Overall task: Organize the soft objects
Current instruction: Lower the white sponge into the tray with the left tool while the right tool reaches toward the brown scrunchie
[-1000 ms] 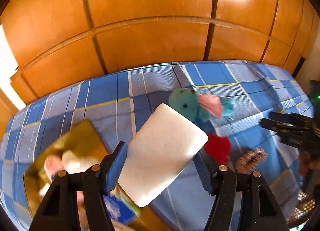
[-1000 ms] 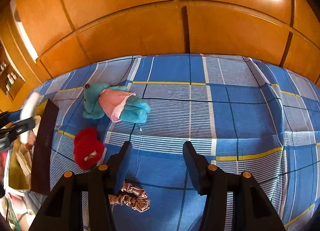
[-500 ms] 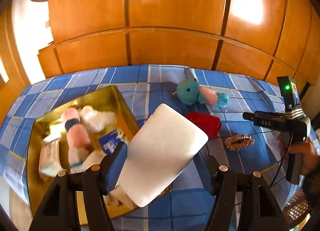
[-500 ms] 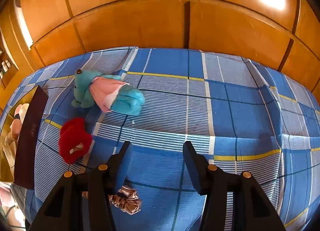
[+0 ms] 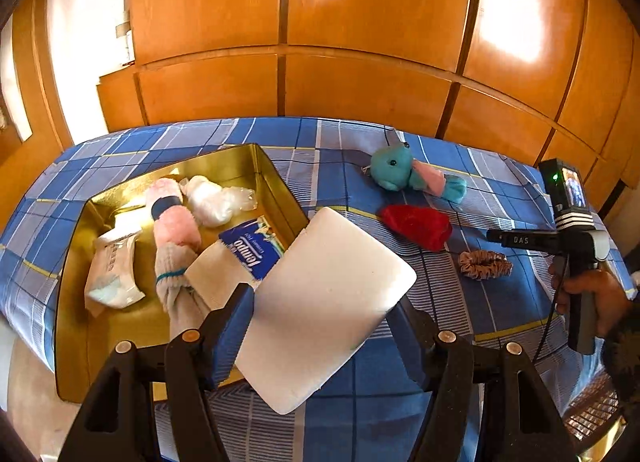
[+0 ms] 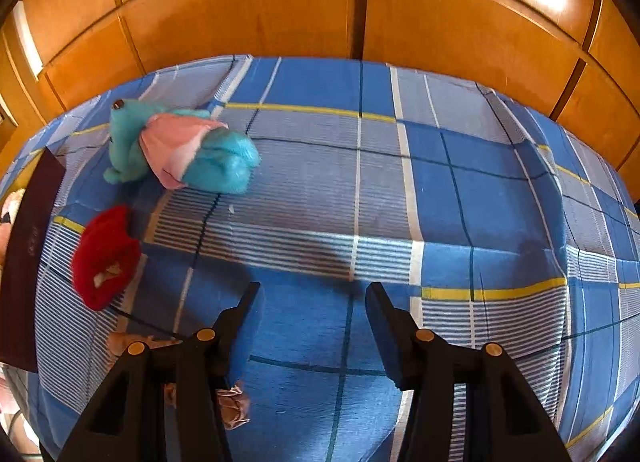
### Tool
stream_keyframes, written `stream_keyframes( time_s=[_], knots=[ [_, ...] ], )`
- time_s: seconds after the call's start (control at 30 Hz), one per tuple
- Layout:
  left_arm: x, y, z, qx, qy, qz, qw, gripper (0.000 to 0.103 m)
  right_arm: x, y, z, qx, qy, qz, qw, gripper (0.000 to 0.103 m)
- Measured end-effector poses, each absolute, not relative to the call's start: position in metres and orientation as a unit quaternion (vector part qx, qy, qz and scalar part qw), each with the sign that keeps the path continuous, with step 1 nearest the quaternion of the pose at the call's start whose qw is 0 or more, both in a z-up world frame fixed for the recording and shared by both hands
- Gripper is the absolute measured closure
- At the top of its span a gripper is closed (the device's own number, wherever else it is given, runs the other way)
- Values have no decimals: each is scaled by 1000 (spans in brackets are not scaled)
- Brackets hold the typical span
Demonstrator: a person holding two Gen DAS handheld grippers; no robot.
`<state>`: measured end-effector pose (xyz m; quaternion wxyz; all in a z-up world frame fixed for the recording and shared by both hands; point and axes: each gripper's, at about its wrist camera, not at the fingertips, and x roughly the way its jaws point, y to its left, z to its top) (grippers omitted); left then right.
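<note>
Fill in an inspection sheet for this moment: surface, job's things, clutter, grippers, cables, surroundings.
Surface: blue plaid bedcover.
Job's things: gold box holds rolled socks, tissue pack, wipes packet; teal plush, red plush and scrunchie lie on the cover.
Clutter: nothing seen.
Grippers: left gripper clamps white foam block; right gripper open, empty.
Cables: one below the right handle.
Surroundings: wooden wardrobe doors.

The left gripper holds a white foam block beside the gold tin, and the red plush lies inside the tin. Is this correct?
Not quite. The left gripper holds the white foam block beside the gold tin, but the red plush lies on the plaid cover outside the tin, as the left wrist view shows.
</note>
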<state>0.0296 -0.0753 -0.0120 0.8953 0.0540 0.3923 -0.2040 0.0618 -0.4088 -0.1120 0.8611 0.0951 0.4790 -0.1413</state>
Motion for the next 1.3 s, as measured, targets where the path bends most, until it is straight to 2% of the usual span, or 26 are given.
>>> stream_keyframes(
  time_s=[0.27, 0.4, 0.73, 1.13, 1.23, 1.3],
  knots=[
    [29, -52, -15, 35, 391, -189, 900, 36, 60, -409, -117, 94, 470, -145, 865, 48],
    [31, -38, -16, 20, 392, -180, 902, 36, 56, -409, -120, 91, 462, -155, 869, 39],
    [38, 5, -19, -18, 399, -138, 906, 36, 54, -410, -122, 88, 453, -155, 874, 36],
    [43, 44, -30, -45, 407, -95, 907, 36, 58, -412, -119, 88, 463, -156, 868, 36],
    [44, 47, -33, -47, 409, -94, 906, 38, 58, -412, -115, 81, 463, -163, 867, 44],
    [45, 49, -35, -49, 412, -95, 905, 38, 56, -411, -111, 80, 459, -165, 869, 44]
  ],
)
